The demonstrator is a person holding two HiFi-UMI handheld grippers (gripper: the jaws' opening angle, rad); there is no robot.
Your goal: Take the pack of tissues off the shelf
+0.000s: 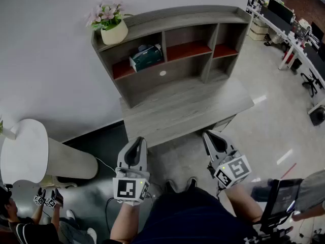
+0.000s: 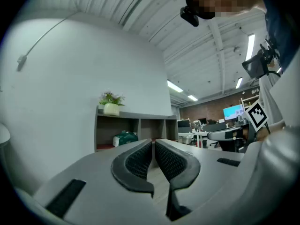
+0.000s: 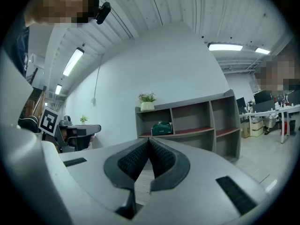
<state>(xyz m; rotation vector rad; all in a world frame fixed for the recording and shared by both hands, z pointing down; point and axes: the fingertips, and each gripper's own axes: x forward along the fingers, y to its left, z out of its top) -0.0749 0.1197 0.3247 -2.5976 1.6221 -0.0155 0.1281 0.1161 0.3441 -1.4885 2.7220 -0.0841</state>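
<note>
The green pack of tissues (image 1: 145, 56) lies in the left compartment of the grey shelf unit (image 1: 172, 22), on its red board. It also shows as the small green pack (image 2: 123, 138) in the left gripper view and as the pack (image 3: 161, 128) in the right gripper view. Both grippers are held level, well short of the desk's front edge. My left gripper (image 1: 137, 142) has its jaws shut with nothing between them, the ribbed pads (image 2: 140, 159) meeting. My right gripper (image 1: 210, 136) is shut and empty too, its pads (image 3: 161, 157) together.
A white pot of pink flowers (image 1: 112, 28) stands on the shelf's top left corner. The grey desk top (image 1: 188, 108) runs below the shelf. A white round table (image 1: 23, 154) is at the left, office desks (image 1: 299, 39) at the far right, and people stand at both lower corners.
</note>
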